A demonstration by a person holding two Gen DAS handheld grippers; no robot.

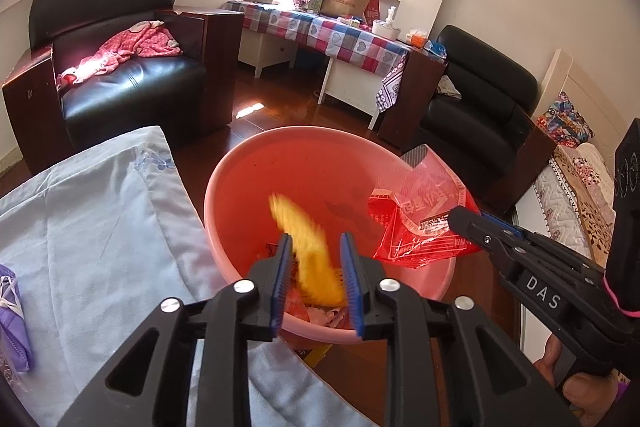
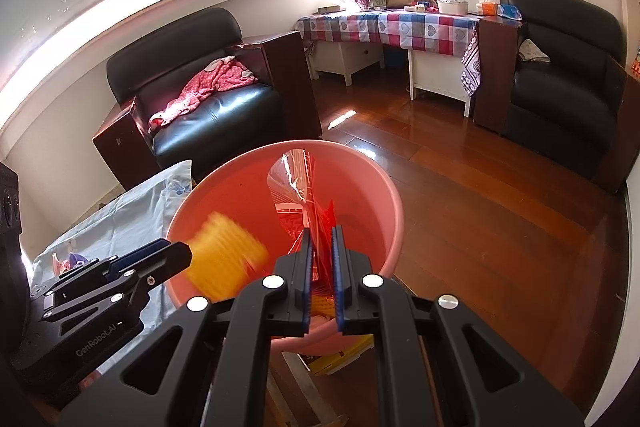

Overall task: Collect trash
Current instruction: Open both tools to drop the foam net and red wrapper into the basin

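Note:
A pink plastic basin stands below both grippers with scraps of trash in its bottom. My left gripper is open over the basin. A yellow net piece, blurred by motion, is between and beyond the fingers, falling into the basin. My right gripper is shut on a red transparent plastic wrapper and holds it over the basin's right side. The right gripper also shows in the left wrist view, and the left gripper in the right wrist view.
A light blue pillow lies left of the basin with a purple item on it. Black armchairs stand on the wooden floor. A checked-cloth table with a paper bag is behind. A bed is at right.

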